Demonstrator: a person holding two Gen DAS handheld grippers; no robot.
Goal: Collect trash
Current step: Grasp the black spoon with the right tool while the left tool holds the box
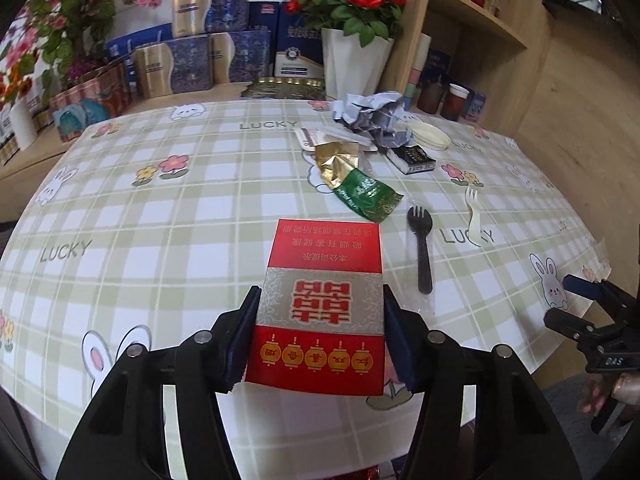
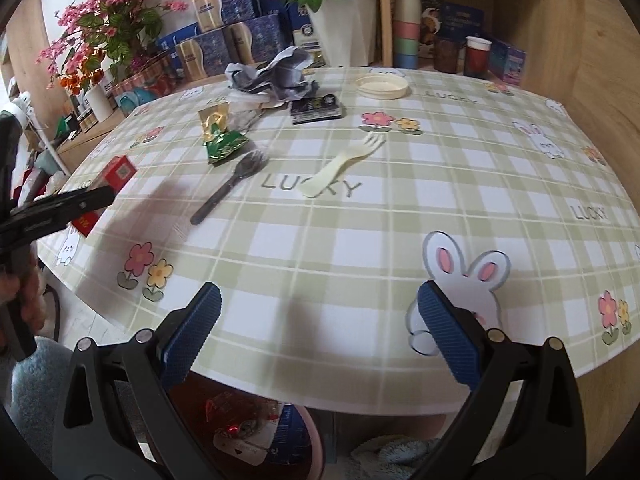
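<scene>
We saw the left gripper [image 1: 320, 332] clamped on a red cigarette pack [image 1: 322, 304] above the checked tablecloth [image 1: 160, 220]; the right gripper [image 2: 320, 336] gaped wide, empty.

I see a glossy red cardboard pack [image 1: 320, 308] between ribbed blue rubber pads [image 1: 240, 340]. Counter [image 2: 400, 240] has a smooth checked vinyl cloth. Wrapper [image 1: 360, 188] is shiny gold-green foil, black fork [image 1: 422, 248] matt plastic, shelf [image 1: 480, 20] pale wood.
</scene>
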